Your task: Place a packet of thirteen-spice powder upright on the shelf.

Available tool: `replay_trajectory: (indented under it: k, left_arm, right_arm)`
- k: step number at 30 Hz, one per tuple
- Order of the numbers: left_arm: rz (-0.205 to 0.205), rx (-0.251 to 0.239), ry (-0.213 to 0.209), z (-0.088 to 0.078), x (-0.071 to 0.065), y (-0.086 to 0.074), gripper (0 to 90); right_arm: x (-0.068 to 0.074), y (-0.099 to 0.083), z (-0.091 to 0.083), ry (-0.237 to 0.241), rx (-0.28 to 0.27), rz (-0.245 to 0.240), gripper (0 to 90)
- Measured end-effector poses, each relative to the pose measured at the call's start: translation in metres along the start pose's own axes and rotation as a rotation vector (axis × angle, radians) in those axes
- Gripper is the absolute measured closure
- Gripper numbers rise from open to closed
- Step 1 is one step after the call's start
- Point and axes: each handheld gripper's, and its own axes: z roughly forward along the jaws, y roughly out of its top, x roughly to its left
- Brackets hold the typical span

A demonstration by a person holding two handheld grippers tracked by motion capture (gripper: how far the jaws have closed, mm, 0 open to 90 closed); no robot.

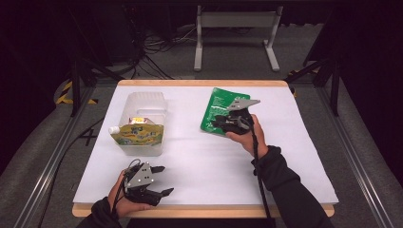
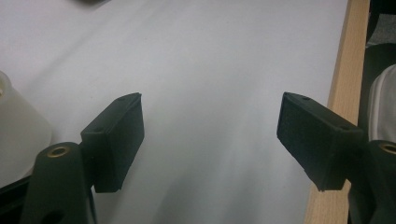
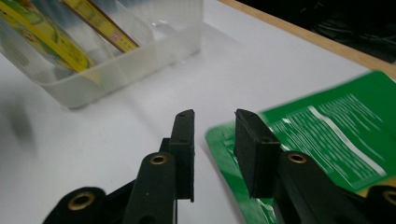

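A: High view status: yellow pouch (image 1: 138,133) already stands in the bin (image 1: 142,102), spout poking out at the bin's left. Green pouch (image 1: 221,110) is still flat on the table (image 1: 199,161), near the far edge, right of centre. One in, one left, by my read.

B: Your right gripper (image 1: 223,121)?

A: Over the green pouch's near end. In its own view (image 3: 214,135) the jaws stand a little apart, nothing between them, pouch edge just beyond the tips. No grip.

B: Left?

A: Left gripper (image 1: 161,180) parked by the near edge, jaws wide, empty (image 2: 210,135).

B: Materials?

A: Bin is translucent, rigid-looking plastic, rounded corners. Both pouches are glossy printed film, thin and floppy. You'll likely need to catch an edge of the flat one. Table is matte white, wood-trimmed.
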Motion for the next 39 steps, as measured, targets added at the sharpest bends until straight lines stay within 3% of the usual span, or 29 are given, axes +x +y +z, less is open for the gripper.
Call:
replay_trajectory:
  k: [8, 13, 15, 17, 19, 23, 27, 30, 33, 35, 37, 39]
  left_arm:
    - [0.000, -0.001, 0.008, 0.003, 0.000, 0.004, 23.7]
    - [0.002, -0.005, 0.015, 0.003, -0.001, 0.005, 23.6]
    - [0.005, -0.007, 0.018, 0.002, -0.001, 0.005, 23.6]
    - [0.010, -0.002, 0.023, 0.002, -0.001, 0.005, 23.6]
    - [0.018, 0.005, 0.025, 0.003, -0.001, 0.005, 23.6]
    - [0.027, 0.007, 0.025, 0.003, -0.002, 0.005, 23.3]
    - [0.029, 0.007, 0.035, 0.002, -0.001, 0.006, 22.9]
    - [0.027, -0.002, 0.038, 0.001, 0.001, 0.006, 22.6]
    - [0.025, 0.001, 0.037, 0.001, 0.000, 0.006, 22.4]
    - [0.029, 0.004, 0.037, 0.002, 0.000, 0.006, 22.4]
    - [0.028, 0.009, 0.034, 0.002, 0.000, 0.006, 22.3]
    - [0.031, 0.010, 0.033, 0.002, 0.000, 0.005, 22.2]
  right_arm:
    - [-0.017, -0.032, -0.032, -0.111, 0.063, 0.003, 61.2]
    - [-0.030, -0.050, -0.041, -0.110, 0.074, 0.093, 50.8]
    - [-0.035, -0.057, -0.042, -0.133, 0.102, 0.133, 48.2]
    - [-0.039, -0.063, -0.041, -0.113, 0.115, 0.176, 44.8]
    - [-0.042, -0.069, -0.040, -0.122, 0.141, 0.209, 41.4]
    - [-0.047, -0.077, -0.035, -0.021, 0.143, 0.338, 37.2]
    - [-0.048, -0.082, -0.023, 0.035, 0.175, 0.399, 32.5]
    - [-0.052, -0.082, -0.020, 0.039, 0.143, 0.449, 32.4]
    - [-0.059, -0.084, -0.018, 0.043, 0.094, 0.541, 33.7]
    - [-0.063, -0.084, -0.017, 0.052, 0.077, 0.577, 32.0]
    - [-0.065, -0.082, -0.018, 0.001, 0.075, 0.603, 31.2]
    - [-0.064, -0.083, -0.019, 0.005, 0.078, 0.650, 30.7]
